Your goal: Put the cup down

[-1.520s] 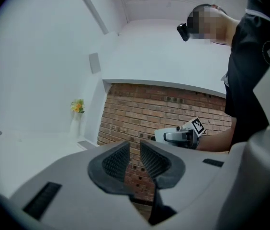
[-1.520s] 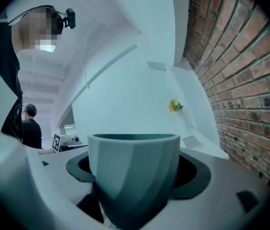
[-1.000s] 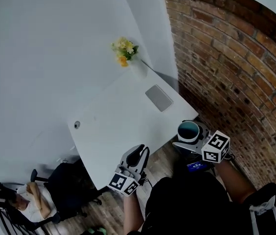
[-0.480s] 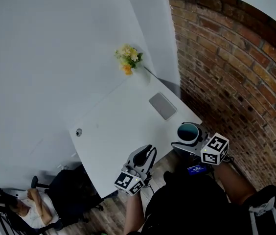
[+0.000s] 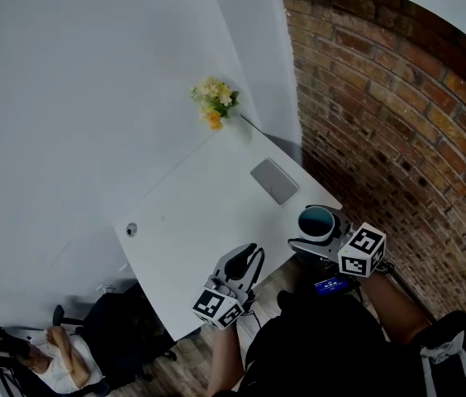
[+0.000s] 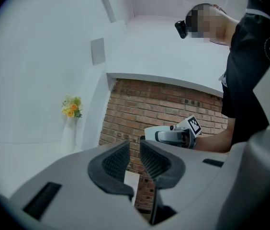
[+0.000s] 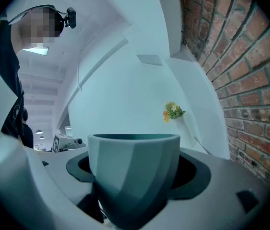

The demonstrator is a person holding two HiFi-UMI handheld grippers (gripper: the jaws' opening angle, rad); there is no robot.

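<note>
A teal faceted cup [image 5: 317, 220] [image 7: 134, 171] stands upright between the jaws of my right gripper [image 5: 319, 231] [image 7: 135, 174], which is shut on its sides. In the head view it hangs at the near right corner of the white table [image 5: 200, 213], by the table's edge; I cannot tell whether it touches the top. My left gripper [image 5: 242, 265] [image 6: 135, 156] hovers at the table's near edge, left of the cup. Its jaws are almost together with nothing between them.
A grey pad [image 5: 274, 181] lies on the table beyond the cup. Yellow flowers [image 5: 215, 102] stand at the far corner, and a small round fitting [image 5: 131, 230] sits at the left end. A brick wall [image 5: 382, 122] runs along the right. A seated person [image 5: 59, 350] is at lower left.
The left gripper has shifted slightly right along the table's near edge. The cup and right gripper stay in nearly the same place.
</note>
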